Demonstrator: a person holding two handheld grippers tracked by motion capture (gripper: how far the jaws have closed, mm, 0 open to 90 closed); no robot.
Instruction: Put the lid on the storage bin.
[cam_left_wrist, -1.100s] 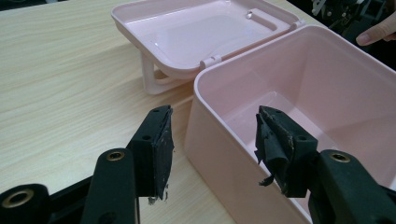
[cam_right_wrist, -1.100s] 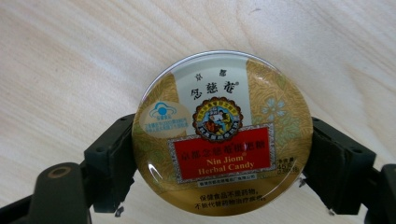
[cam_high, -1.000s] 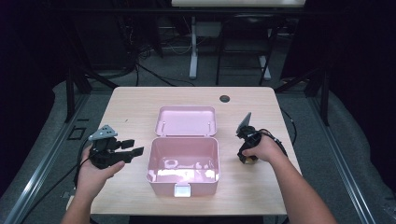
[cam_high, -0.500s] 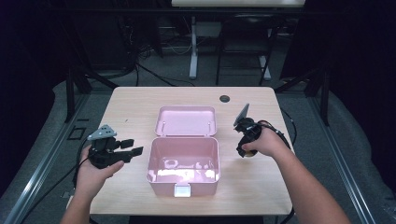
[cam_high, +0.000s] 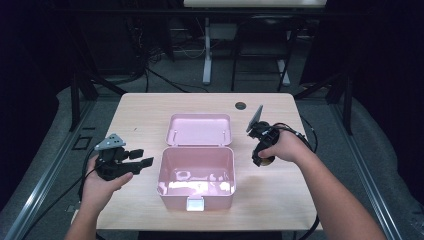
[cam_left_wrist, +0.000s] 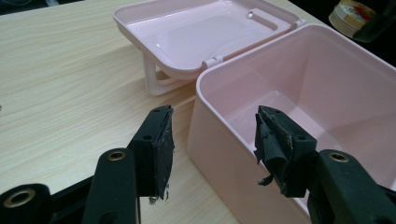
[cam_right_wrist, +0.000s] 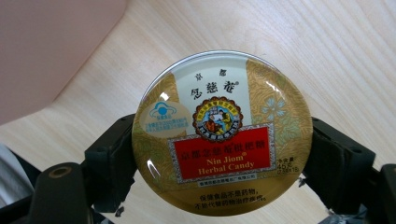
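Observation:
An open pink box (cam_high: 196, 172) stands at the middle of the table, its lid (cam_high: 200, 129) laid back behind it. My left gripper (cam_high: 140, 159) is open just left of the box. In the left gripper view its jaws (cam_left_wrist: 212, 126) straddle the box's near corner wall (cam_left_wrist: 219, 140) without touching it. My right gripper (cam_high: 260, 159) hangs to the right of the box, shut on a round gold candy tin (cam_high: 266, 161). The right gripper view shows the tin (cam_right_wrist: 222, 133) face-on, clamped at its sides between the black fingers (cam_right_wrist: 112, 158). The box looks empty.
The wooden table (cam_high: 150, 115) has a small dark round grommet (cam_high: 240, 105) near its far edge. Cables trail from both grippers off the table sides. Dark floor and desk legs lie beyond the far edge.
My right hand has drifted a little up and left with the tin, nearer the box's right side. The left gripper has stayed where it was.

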